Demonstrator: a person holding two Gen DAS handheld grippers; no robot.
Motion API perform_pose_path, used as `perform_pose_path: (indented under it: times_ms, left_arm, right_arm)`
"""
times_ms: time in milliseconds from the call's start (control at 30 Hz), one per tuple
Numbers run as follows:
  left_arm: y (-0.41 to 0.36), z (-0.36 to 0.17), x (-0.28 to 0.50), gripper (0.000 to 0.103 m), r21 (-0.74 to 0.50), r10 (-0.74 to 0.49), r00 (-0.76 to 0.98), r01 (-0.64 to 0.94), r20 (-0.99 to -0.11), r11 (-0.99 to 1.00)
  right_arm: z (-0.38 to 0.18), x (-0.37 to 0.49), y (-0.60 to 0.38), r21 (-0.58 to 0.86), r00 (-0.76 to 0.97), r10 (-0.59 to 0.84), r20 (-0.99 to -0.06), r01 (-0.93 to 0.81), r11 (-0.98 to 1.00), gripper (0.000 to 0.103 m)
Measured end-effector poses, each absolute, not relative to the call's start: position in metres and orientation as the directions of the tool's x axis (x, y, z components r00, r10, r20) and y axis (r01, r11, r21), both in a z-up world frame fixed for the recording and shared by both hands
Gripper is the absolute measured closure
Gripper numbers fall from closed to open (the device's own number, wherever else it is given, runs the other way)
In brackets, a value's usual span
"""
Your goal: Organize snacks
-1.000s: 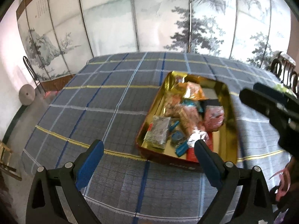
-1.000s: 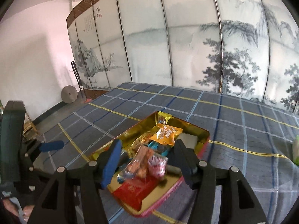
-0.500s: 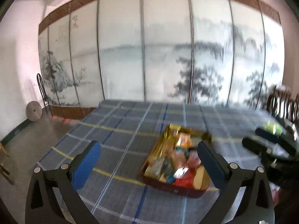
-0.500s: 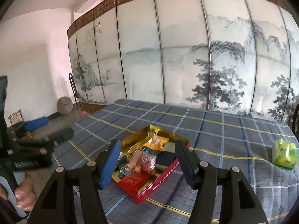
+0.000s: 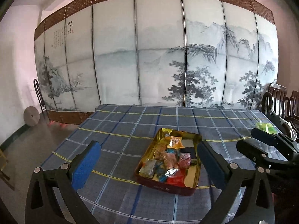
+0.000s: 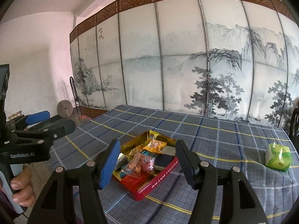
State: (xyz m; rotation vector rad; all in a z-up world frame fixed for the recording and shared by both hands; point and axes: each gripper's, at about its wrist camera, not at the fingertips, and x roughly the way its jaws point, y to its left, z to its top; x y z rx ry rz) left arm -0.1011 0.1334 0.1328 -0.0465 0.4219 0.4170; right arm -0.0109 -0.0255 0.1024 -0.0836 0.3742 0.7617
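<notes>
A red rectangular metal tin with a gold inner lining (image 5: 190, 177) is seen resting on a surface covered with a blue-grey checked cloth with yellow and white lines (image 5: 119, 130). The tin is filled with assorted wrapped snacks: an orange crinkled packet (image 5: 174, 142) is laid toward the far end, a pink-and-white wrapped sweet (image 6: 148, 165) near the middle, a clear packet of brown pieces (image 6: 133, 165) beside it, and a flat red packet (image 6: 133, 180) at the near end. A dark flat block (image 6: 164, 160) is lodged against the tin's right wall.

The left tool (image 5: 149, 165) is held above the near edge of the surface with its blue-padded jaws spread wide apart, nothing between them. The right tool (image 6: 147, 163) is likewise held with its jaws apart and empty, the tin framed between them from a distance. Neither tool is touching the tin.

A green-and-white plastic-wrapped packet (image 6: 278, 156) is left on the cloth, well apart from the tin, toward the right side. A folding screen painted with an ink landscape (image 5: 158, 65) is stood behind the surface.
</notes>
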Motion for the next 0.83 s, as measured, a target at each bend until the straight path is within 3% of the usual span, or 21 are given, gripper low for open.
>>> perform_pose_path:
  times_ms: [167,467,833]
  left_arm:
    - [0.130,0.132,-0.103,0.000,0.048,0.379,0.829,-0.396,-0.411,0.917]
    - [0.131,0.112,-0.084,0.000,0.055,0.343,0.783,-0.369,-0.519,0.928]
    - [0.116,0.088,-0.057,0.000,0.126,0.375,0.733,-0.373,-0.568,0.919]
  right_arm:
    - [0.102,-0.015,-0.029,0.061,0.660,0.658,-0.362,-0.688,0.724,0.033]
    - [0.074,0.004,-0.054,0.078,0.669,0.605,-0.432,-0.641,0.764,0.031]
    - [-0.025,0.141,-0.208,-0.031,0.665,0.180,-0.725,-0.293,0.956,0.030]
